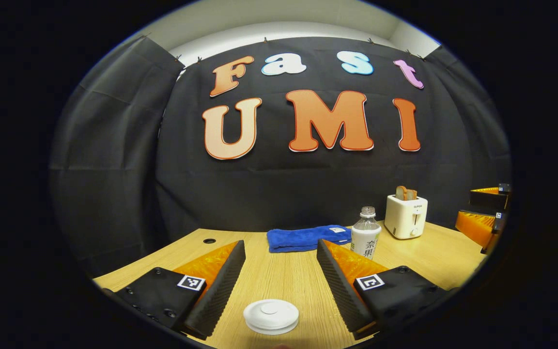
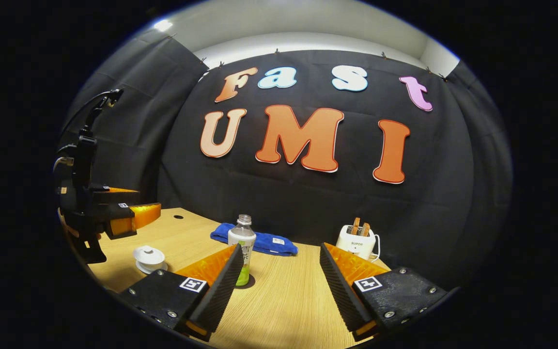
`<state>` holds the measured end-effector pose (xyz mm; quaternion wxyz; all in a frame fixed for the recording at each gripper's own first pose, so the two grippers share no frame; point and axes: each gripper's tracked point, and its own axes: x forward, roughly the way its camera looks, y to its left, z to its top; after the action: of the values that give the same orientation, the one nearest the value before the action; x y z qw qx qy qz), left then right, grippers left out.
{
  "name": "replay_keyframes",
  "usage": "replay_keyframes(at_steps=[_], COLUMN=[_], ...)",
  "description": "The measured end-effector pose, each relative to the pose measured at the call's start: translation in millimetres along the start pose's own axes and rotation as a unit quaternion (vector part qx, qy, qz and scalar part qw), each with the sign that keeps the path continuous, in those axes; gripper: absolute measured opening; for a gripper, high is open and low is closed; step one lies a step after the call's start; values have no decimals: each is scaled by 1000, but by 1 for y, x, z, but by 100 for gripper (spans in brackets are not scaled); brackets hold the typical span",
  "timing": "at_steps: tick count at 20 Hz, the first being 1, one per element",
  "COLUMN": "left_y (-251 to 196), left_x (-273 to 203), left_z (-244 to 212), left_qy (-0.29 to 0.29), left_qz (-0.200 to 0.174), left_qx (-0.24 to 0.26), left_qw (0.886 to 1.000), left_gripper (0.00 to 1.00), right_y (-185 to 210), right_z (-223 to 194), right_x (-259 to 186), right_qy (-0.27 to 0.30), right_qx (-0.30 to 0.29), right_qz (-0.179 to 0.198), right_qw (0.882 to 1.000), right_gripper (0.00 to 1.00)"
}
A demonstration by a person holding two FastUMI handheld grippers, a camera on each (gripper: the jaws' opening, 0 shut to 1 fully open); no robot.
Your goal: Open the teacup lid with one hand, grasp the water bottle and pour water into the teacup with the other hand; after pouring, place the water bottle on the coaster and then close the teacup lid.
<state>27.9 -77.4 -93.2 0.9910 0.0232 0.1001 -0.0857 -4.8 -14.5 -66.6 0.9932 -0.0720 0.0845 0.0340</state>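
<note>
The left gripper [image 1: 281, 252] has its fingers wide apart and holds nothing. The teacup [image 2: 149, 259] with its lid [image 2: 148, 254] on sits just below and ahead of it. The lid has a small knob, so the fingers may slip off it or tip the cup. The right gripper [image 2: 279, 254] is also spread and empty. The water bottle [image 2: 242, 249] stands upright just ahead of its left finger, with no cap that I can see, so a knock could spill it.
</note>
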Motion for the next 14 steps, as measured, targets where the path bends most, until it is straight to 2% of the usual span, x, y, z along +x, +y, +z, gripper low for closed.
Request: replay_keyframes(at_steps=[9, 10, 14], left_y=[1, 3, 6], left_x=[11, 14, 18], left_z=[33, 36, 44], left_qy=[-20, -21, -18], left_qz=[10, 11, 18], left_qx=[15, 13, 12], left_qw=[1000, 1000, 1000], left_gripper=[95, 98, 98], right_y=[-9, -12, -19], right_z=[25, 27, 34], right_x=[12, 13, 16], right_qy=[-22, -24, -30], right_qx=[11, 7, 7], right_qz=[2, -1, -1], right_qw=[1000, 1000, 1000], right_gripper=[95, 95, 95])
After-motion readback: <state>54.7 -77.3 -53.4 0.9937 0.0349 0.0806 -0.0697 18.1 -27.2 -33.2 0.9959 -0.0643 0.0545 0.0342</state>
